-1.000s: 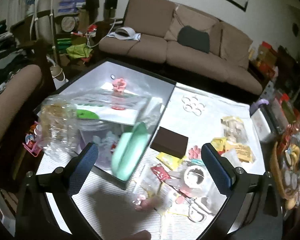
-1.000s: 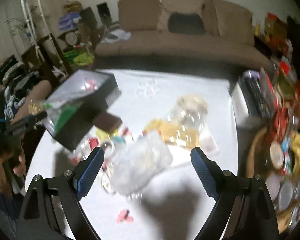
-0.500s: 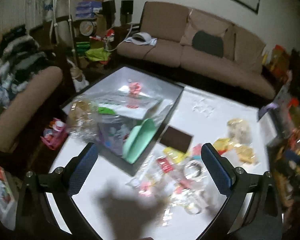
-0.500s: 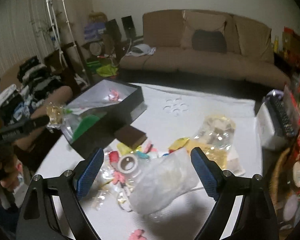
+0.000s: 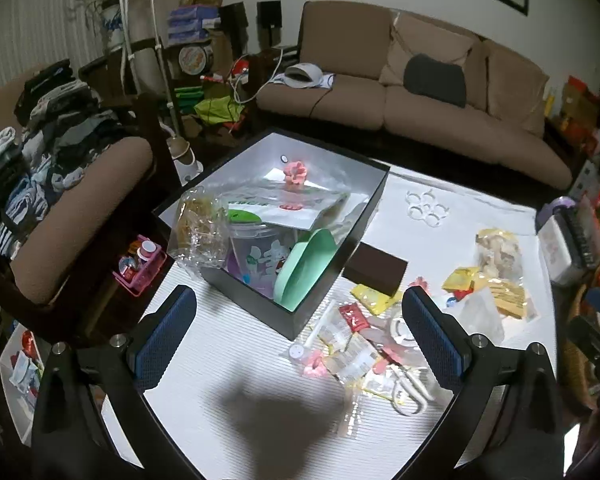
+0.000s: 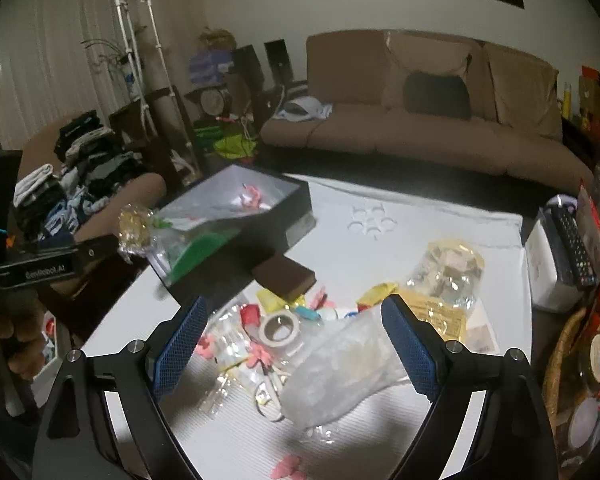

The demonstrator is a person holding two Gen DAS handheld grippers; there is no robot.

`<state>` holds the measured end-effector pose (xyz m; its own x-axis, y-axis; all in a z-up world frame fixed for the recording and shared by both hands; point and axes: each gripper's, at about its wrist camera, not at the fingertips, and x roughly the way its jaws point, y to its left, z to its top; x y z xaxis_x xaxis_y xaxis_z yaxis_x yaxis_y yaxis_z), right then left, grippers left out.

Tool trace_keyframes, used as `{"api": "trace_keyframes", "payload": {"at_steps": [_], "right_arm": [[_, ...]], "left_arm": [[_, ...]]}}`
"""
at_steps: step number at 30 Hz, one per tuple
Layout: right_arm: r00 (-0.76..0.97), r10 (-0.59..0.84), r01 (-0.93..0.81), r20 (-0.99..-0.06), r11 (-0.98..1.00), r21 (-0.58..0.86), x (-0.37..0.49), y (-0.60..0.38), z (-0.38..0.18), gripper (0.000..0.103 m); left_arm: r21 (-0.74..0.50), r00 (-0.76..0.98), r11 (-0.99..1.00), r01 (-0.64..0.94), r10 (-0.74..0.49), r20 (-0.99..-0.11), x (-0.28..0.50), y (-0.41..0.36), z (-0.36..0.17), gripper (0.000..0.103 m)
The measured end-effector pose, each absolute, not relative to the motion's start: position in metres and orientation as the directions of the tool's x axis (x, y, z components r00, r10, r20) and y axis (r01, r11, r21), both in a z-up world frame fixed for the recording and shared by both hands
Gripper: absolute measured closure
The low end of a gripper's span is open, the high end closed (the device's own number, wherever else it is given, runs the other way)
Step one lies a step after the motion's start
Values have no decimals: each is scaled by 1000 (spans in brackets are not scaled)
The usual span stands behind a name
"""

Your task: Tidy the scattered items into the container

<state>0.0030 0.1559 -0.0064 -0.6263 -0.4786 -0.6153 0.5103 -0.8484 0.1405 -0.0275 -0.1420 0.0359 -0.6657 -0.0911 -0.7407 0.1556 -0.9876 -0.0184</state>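
The black box stands on the white table, holding clear bags, a plastic cup, a mint green piece and a pink flower. A clear bag of golden bits hangs over its near left corner. My left gripper is open and empty, raised over the table in front of the box. Loose items lie to the right: a brown box, yellow packets, a tape roll, scissors. My right gripper is open above the tape roll and a cloudy white bag.
A snack bag and flat yellow packet lie further right. A white box with a remote and a wicker basket border the right edge. An armchair piled with clothes stands left, a sofa behind.
The left gripper has drawn back and up from the black box, so the box looks smaller and further off. The right gripper has tilted up over the pile. Both stayed open.
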Motion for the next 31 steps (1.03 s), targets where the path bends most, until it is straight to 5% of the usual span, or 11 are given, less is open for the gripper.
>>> {"api": "trace_keyframes", "payload": {"at_steps": [6,31], "right_arm": [[-643,-461,547,-611,-835,55,14,150,4,12],[-630,-482,532,-610,-839,114,9,160,2,12]], "left_arm": [[27,-665,-992,125,-105,-739,-19,-131,42,0],[68,-660,-992,108,-123,-741,-18,-122,41,0]]}}
